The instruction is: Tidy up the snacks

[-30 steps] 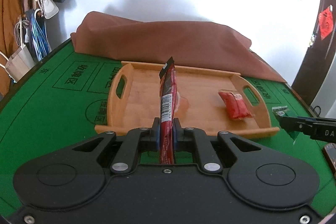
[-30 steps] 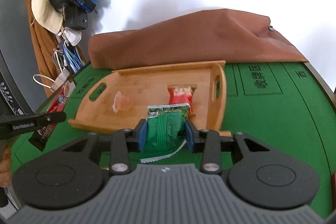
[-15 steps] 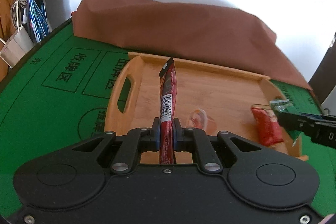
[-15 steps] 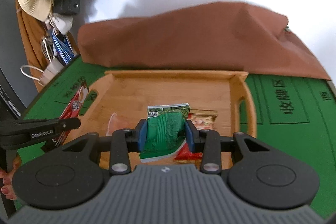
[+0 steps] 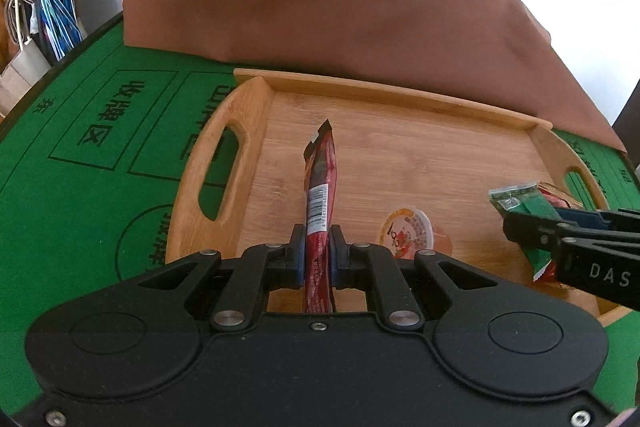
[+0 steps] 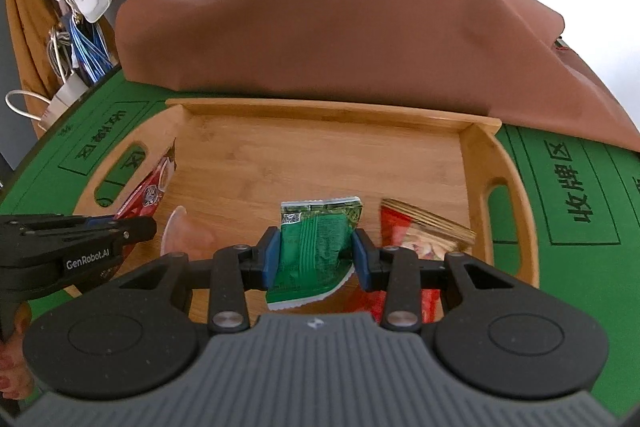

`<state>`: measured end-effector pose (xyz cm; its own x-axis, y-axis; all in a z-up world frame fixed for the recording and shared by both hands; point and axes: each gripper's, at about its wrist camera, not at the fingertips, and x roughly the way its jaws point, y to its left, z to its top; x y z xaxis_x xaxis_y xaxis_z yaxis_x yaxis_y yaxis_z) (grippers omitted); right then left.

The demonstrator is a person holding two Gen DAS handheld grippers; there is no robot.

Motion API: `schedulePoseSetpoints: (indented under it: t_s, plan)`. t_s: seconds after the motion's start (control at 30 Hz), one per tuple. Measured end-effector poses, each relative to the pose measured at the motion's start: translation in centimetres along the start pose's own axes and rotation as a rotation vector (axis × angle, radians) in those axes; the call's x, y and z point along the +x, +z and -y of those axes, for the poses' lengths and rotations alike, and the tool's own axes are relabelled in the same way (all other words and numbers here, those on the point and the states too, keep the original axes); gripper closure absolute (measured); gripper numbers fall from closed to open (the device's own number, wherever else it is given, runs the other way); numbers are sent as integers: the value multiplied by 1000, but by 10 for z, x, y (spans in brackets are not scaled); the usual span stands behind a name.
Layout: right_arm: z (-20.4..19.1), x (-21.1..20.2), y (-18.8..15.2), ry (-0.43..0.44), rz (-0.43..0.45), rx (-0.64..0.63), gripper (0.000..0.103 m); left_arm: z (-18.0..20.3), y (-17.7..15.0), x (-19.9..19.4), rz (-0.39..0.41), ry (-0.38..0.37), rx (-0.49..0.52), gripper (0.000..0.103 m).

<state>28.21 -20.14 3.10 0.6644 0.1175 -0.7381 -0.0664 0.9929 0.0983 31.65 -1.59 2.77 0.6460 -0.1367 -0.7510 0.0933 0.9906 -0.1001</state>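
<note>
Left gripper [image 5: 317, 251] is pinched tight on a long red snack stick [image 5: 320, 195], which stands on edge between my pads and pokes out ahead over the wooden tray [image 5: 224, 131]. Just ahead and to its right I see a small jelly cup [image 5: 410, 233] lying on the tray floor. My right gripper [image 6: 314, 257] is part closed on a green snack packet [image 6: 316, 247], both pads pressing its sides, the packet hanging above the tray. Right beside that packet, under my right finger, lies a red snack pouch [image 6: 420, 231] on the tray. Beyond both grippers, past the tray's far rim, a brown cloth [image 6: 340, 39] is heaped on the green table mat [image 5: 80, 195].
</note>
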Motion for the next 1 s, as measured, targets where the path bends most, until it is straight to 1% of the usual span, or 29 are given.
schedulePoseSetpoints:
  t_s: [0.23,0.47,0.57,1.0]
  plan:
    - [-3,8,-2,-7,-13,-22,61,3,0,2,2,4,13,92]
    - [-5,14,-5,-2,-30,-19,60,6,-2,5,-10,-4,17,92]
    - [-6,16,-6,1,-33,-22,60,9,-3,6,-2,4,35,91]
    - [-1,17,-9,-9,-24,-12,60,17,-4,5,-7,-29,41,91]
